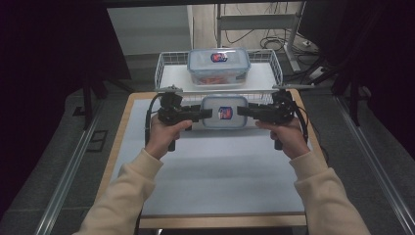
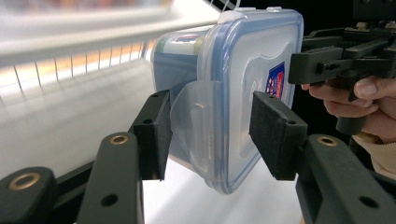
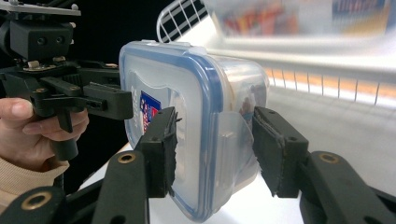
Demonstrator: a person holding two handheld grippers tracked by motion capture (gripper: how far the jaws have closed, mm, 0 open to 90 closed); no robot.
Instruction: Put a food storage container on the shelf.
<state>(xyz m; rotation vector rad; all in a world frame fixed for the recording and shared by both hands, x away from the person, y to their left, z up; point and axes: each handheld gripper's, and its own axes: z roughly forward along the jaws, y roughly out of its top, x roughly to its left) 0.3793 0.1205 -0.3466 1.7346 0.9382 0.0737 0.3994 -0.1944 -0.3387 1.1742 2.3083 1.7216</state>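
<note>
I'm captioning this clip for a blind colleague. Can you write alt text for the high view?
A person holds a lidded plastic container between the left gripper and right gripper, one clamped on each end, above a white table. Behind it, a second lidded container sits in a white wire basket.

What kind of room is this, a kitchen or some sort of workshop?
More likely a lab or recording setup than a kitchen: loose cables run over the floor behind the table, dark curtains hang around it, and a person works with hand-held grippers, left and right.
</note>
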